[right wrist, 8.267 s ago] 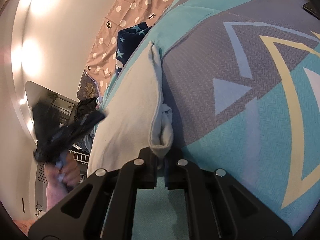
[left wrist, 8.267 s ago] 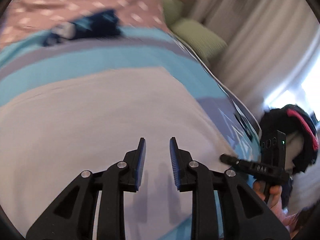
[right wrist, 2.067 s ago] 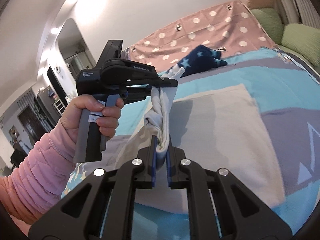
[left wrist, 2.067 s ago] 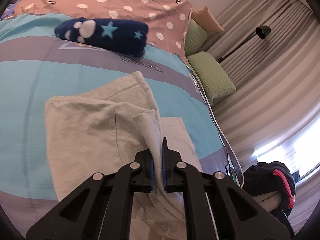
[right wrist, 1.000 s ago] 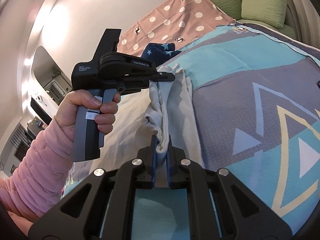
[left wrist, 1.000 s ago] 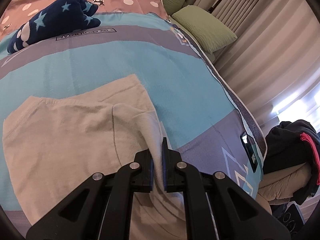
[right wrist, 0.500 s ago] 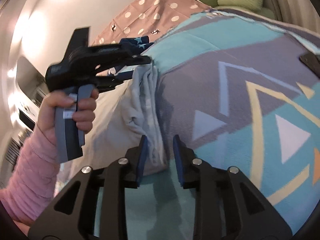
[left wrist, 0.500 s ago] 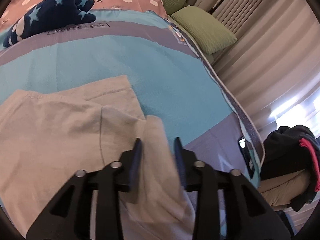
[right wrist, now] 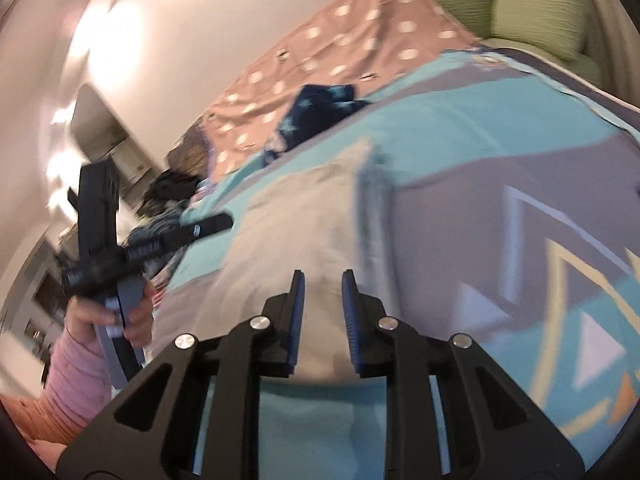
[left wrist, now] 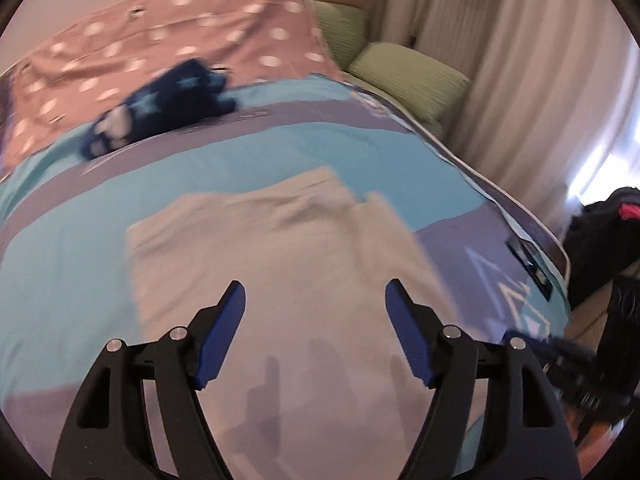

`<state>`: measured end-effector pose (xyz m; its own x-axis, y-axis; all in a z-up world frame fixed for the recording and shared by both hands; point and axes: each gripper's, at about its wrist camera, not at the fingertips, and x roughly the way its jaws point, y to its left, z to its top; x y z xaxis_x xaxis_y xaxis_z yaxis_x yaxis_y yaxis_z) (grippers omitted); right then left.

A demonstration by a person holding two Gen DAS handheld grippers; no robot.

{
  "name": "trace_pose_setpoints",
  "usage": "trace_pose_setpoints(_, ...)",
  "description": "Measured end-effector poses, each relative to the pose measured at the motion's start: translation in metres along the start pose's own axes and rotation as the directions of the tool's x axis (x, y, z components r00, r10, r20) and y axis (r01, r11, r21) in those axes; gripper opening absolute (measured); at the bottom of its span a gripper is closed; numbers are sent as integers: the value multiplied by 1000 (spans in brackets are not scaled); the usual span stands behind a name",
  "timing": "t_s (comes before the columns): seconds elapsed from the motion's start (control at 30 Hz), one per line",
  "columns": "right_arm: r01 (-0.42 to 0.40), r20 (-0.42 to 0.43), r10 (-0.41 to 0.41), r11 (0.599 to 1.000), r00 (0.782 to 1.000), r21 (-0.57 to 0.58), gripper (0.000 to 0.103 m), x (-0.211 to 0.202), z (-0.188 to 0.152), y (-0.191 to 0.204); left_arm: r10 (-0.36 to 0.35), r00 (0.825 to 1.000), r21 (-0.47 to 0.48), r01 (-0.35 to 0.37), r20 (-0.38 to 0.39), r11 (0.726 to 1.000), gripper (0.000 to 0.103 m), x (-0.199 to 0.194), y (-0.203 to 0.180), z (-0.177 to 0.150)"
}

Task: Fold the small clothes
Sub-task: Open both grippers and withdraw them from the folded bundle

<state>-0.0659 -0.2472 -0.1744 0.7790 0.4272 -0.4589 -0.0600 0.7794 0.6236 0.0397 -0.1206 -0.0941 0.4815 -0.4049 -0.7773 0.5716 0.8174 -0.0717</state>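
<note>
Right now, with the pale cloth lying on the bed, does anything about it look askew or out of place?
Slightly. The pale cloth lies flat on the bedspread, but its folded layers do not line up: on the curtain side a strip juts past the top layer, with a notch between them. Both views are blurred, so finer creases cannot be judged.

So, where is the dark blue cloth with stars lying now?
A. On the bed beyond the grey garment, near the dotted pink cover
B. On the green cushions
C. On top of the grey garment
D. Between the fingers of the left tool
A: the dark blue cloth lies beyond the grey garment, beside the dotted pink cover.
</note>
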Motion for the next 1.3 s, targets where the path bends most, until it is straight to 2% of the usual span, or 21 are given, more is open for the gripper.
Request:
trace_pose_setpoints(0.07,26,-14,-26,999,1000,-38,24,10,4,4,84,996,-38,-83,33,996,81,-21,23,-19)
trace_pose_setpoints(0.1,47,-26,-49,997,998,-54,31,17,4,3,117,992,-50,-114,45,992,82,-29,30,-26)
trace_pose_setpoints(0.13,71,-34,-73,995,997,-64,32,22,3,1,161,985,-63,-158,56,985,82,-39,39,-37)
trace_pose_setpoints(0.2,180,-49,-185,979,981,-95,20,32,0,-8,198,979,-67,-194,49,979,84,-51,51,-55)
trace_pose_setpoints(0.23,242,-51,-248,965,967,-101,25,35,-2,-14,205,978,-63,-202,37,977,84,-56,56,-66)
trace_pose_setpoints(0.27,269,-62,-274,960,960,-76,39,35,-3,-23,207,978,-59,-206,22,977,84,-59,60,-77)
trace_pose_setpoints(0.37,217,-85,-215,976,973,11,42,27,-6,-37,220,975,-59,-221,-25,973,84,-58,68,-105)
trace_pose_setpoints(0.5,229,-20,-231,972,973,-57,32,13,-2,-19,222,971,-105,-231,-90,967,84,-41,79,-129)
trace_pose_setpoints(0.6,250,68,-244,961,967,-115,32,8,7,-4,222,972,-117,-230,-74,966,84,-40,80,-129)
trace_pose_setpoints(0.67,221,64,-215,967,975,-126,27,8,15,1,207,977,-118,-212,-53,970,84,-42,78,-123)
trace_pose_setpoints(0.73,125,23,-123,983,992,-133,13,18,25,6,208,978,-120,-210,-31,970,84,-43,75,-119)
trace_pose_setpoints(0.8,70,-39,-76,989,996,-134,10,33,32,6,202,979,-132,-202,-16,970,84,-44,77,-115)
trace_pose_setpoints(0.87,103,-90,-114,987,989,-124,9,50,33,1,188,982,-154,-187,-6,970,84,-43,78,-113)
trace_pose_setpoints(0.9,159,-141,-172,982,975,-100,9,66,33,-12,184,983,-162,-182,-5,970,84,-43,78,-114)
trace_pose_setpoints(0.93,191,-180,-202,979,963,-72,0,76,31,-23,178,984,-170,-176,-5,970,84,-43,79,-114)
trace_pose_setpoints(0.97,192,-207,-193,981,959,-25,0,84,29,-37,171,985,-177,-170,-6,969,84,-42,80,-116)
trace_pose_setpoints(1.0,146,-200,-136,988,970,40,0,83,29,-48,167,986,-181,-166,-9,969,84,-41,81,-118)
trace_pose_setpoints(1.07,139,-196,-125,989,973,58,0,75,30,-50,165,986,-197,-167,-29,966,84,-38,85,-124)
trace_pose_setpoints(1.17,181,-166,-180,983,970,-5,0,64,28,-37,214,976,-172,-219,-49,960,84,-36,86,-132)
trace_pose_setpoints(1.2,191,-146,-194,981,970,-40,6,57,25,-30,219,974,-161,-224,-50,961,84,-38,86,-134)
trace_pose_setpoints(1.3,193,-115,-203,977,972,-95,14,44,18,-20,174,984,-173,-179,-46,968,84,-49,85,-139)
